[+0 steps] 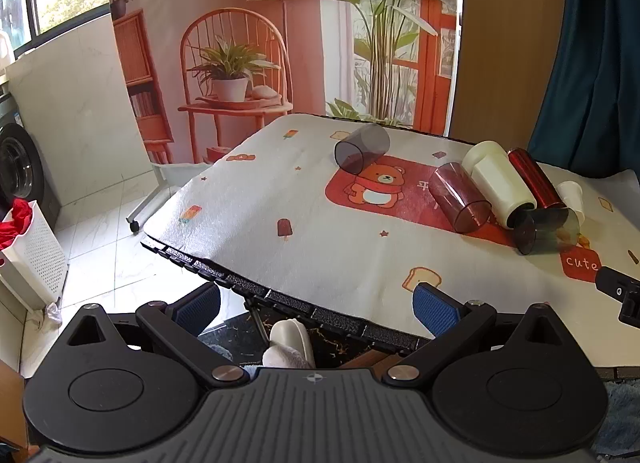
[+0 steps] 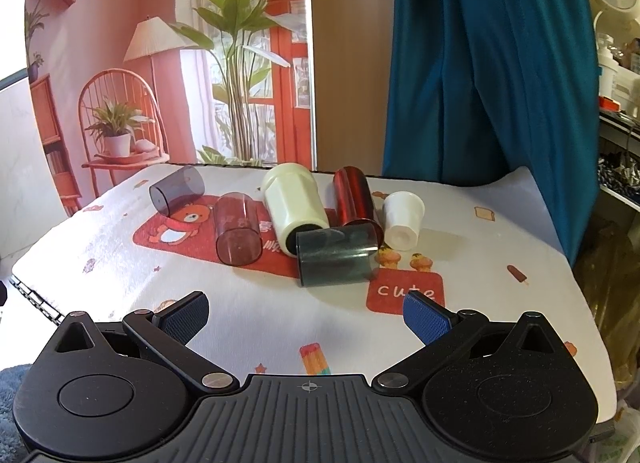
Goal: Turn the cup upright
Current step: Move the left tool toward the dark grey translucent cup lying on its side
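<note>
Here we hold both claws back at the near edge of the table (image 2: 120, 231), and every cup is lying on its side or turned over, so nothing has been righted yet.

Our right gripper (image 2: 308, 313) has its blue pads spread wide with nothing between them. Directly ahead of it, the closest thing, lies the dark smoky cup (image 2: 338, 257), on its side and crosswise to our fingers, just beyond the "cute" patch. That makes it the likely first target, we judge: the wide spread suits its barrel. Touching it from behind are the cream cup (image 2: 294, 209), ahead and slightly left, and the shiny red cup (image 2: 356, 199), ahead and slightly right. Further right of the red one sits the small white cup (image 2: 402, 219), apparently mouth down. Ahead to the left lie the reddish clear cup (image 2: 237, 233) and, beyond it, the grey clear cup (image 2: 176, 191), which lies apart from the rest.

Our left gripper (image 1: 316, 305) is also spread apart and empty, hovering over the table's near edge. From it the cluster sits far ahead to the right, and only the grey clear cup (image 1: 362, 148) lies roughly straight ahead.

Because the middle cups touch, lifting one may set its neighbours rolling, we think.
</note>
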Demonstrator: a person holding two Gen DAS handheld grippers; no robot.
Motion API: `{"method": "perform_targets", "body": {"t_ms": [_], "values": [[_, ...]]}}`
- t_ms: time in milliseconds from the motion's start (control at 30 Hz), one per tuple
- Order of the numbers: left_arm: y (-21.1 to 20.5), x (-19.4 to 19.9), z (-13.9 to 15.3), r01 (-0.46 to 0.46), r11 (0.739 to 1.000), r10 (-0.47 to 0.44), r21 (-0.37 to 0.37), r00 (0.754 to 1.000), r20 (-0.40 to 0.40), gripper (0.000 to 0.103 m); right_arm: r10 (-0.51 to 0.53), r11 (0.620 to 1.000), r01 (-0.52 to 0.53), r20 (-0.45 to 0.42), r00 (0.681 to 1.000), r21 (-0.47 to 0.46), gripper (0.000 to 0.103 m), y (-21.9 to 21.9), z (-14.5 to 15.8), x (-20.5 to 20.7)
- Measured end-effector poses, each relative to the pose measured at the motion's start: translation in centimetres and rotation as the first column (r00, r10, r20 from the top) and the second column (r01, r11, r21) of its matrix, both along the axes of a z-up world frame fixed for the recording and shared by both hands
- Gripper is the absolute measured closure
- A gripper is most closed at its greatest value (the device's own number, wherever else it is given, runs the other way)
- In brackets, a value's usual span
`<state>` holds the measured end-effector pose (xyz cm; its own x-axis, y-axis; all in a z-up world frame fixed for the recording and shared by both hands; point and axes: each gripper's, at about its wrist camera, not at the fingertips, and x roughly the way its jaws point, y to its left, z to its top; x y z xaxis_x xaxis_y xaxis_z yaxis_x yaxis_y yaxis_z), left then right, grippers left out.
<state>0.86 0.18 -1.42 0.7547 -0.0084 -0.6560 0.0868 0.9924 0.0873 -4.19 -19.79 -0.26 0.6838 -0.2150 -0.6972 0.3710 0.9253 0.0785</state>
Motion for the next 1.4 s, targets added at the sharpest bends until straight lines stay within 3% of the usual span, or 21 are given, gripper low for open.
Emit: {"method": "perform_targets", "body": {"t_ms": [700, 1100, 1400], "values": [[1.2, 2.6, -1.6, -0.033, 0.999, 0.030, -0.026, 0.996, -0.081, 0.000, 0.007, 1.000, -0.005, -0.085, 0.996, 0.030, 0.000, -0.2, -2.4, 2.1], [1.1, 5.0, -2.3, -0.018, 1.000, 0.019, 0.011, 0.996, -0.087, 0.000, 0.005, 0.999, 0.000, -0.112, 0.994, 0.048, 0.000, -1.1, -3.6, 4.3], [1.7, 7.0, -2.9, -0.015, 0.999, 0.010, -0.043, 0.993, -0.116, 0.000, 0.049, 0.994, -0.039, -0.090, 0.995, 0.105, 0.000, -1.7, -4.0, 6.8]]}}
